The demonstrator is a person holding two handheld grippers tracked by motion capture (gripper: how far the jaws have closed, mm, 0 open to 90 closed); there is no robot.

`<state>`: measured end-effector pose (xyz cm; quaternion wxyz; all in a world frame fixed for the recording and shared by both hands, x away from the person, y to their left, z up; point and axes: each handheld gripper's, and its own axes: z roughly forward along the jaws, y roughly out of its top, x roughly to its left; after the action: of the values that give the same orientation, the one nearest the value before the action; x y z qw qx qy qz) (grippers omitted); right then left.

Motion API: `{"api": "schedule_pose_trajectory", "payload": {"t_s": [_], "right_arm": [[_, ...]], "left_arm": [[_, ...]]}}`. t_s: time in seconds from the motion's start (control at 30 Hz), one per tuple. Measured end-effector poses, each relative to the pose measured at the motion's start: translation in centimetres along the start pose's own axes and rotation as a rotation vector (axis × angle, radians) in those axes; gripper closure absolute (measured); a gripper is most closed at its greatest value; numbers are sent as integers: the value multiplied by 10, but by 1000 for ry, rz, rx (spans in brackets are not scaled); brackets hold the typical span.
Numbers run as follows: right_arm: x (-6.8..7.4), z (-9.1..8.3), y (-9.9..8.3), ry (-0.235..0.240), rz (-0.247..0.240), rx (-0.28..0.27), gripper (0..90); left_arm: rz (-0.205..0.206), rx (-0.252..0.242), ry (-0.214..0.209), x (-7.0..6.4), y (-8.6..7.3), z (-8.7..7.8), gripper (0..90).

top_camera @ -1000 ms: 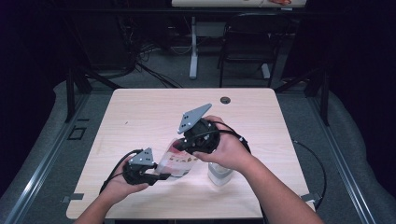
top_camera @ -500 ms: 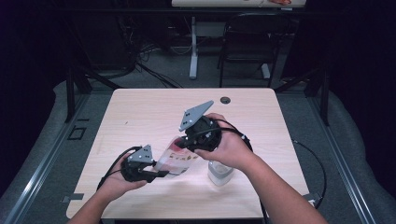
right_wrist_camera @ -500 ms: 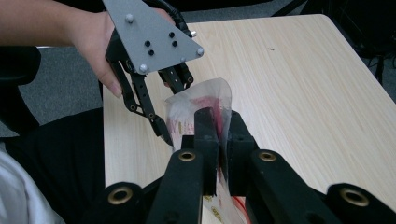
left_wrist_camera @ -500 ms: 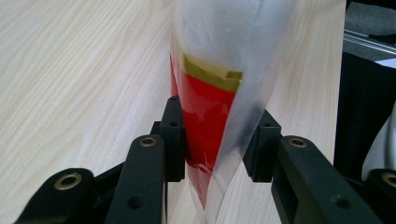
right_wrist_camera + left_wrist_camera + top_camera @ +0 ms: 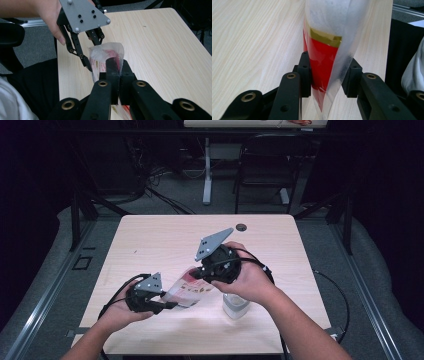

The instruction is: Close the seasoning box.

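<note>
A thin plastic bag (image 5: 187, 287) hangs between both grippers above the surface (image 5: 150, 240). The left gripper (image 5: 325, 83) and right gripper (image 5: 116, 72) pinch its edges. It looks light, floppy and slippery.

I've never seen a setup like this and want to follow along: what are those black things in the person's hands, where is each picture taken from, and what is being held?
The black things are hand-held two-jaw grippers, one in each hand of a person at a wooden table. The high view looks down from above: the left gripper is at the left, the right gripper at the right. The other two pictures come from cameras riding on the grippers, looking along their jaws. Between them they hold a clear plastic bag with red printing, lifted off the table. The right gripper's jaws are pinched shut on one end of it; the left gripper's jaws sit on either side of the other end, though whether both touch it is unclear. A small pale container stands on the table under the right hand.
</note>
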<state>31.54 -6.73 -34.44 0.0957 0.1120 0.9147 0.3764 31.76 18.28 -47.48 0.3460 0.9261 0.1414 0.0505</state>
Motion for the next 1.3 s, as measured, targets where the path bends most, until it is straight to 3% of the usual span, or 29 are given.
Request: {"api": "schedule_pose_trajectory", "payload": {"t_s": [0.3,0.6,1.3], "right_arm": [[-3,0,-2,-8,8,-8,894],[-5,3,-8,4,19,-18,894],[-10,-5,-33,-1,63,-36,894]], "left_arm": [[-1,22,20,2,3,-6,663],[7,77,28,3,4,-10,664],[57,190,13,5,26,-12,669]]}}
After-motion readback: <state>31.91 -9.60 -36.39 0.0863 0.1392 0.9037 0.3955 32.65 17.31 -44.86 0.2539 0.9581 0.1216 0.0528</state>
